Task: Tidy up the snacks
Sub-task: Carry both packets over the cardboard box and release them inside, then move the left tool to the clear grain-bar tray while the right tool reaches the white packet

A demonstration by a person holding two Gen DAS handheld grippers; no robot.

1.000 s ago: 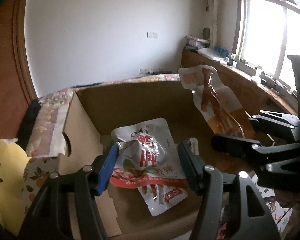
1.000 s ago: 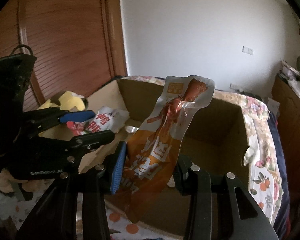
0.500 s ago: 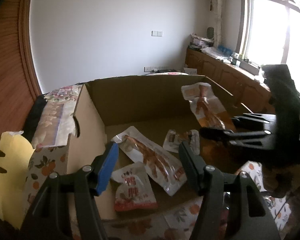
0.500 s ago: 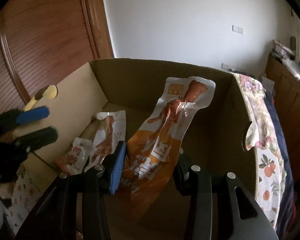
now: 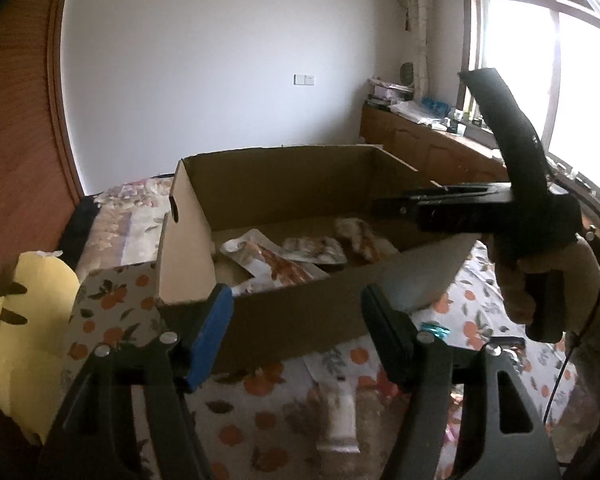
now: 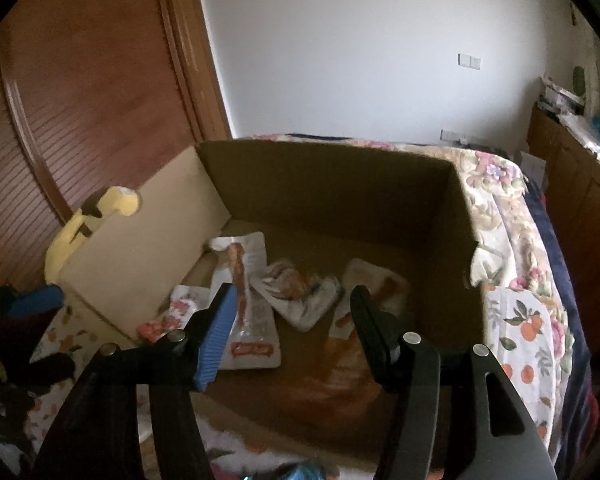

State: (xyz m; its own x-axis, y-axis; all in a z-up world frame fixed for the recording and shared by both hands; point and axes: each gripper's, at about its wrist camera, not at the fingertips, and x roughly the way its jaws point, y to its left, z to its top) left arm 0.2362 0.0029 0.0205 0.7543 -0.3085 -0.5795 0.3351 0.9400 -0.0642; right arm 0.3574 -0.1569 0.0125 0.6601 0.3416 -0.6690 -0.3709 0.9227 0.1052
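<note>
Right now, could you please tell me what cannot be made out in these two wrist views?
- Orange snack pouch in the brown cardboard box: right wrist view, motion-blurred, print unreadable.
- Small red-and-white packet: partly behind the right gripper, whose jaws are opening.
- White packet on the floral cloth: left wrist view, blurred.

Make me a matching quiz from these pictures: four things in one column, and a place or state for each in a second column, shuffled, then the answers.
Things:
1. orange snack packet
2. yellow plush toy
3. long white snack packet
4. right gripper

Places or states:
A. outside the cardboard box, by its left wall
B. jaws opening, empty, over the box
C. on the box floor, right side
D. on the box floor, left side

Pairs: 1-C, 2-A, 3-D, 4-B
</note>
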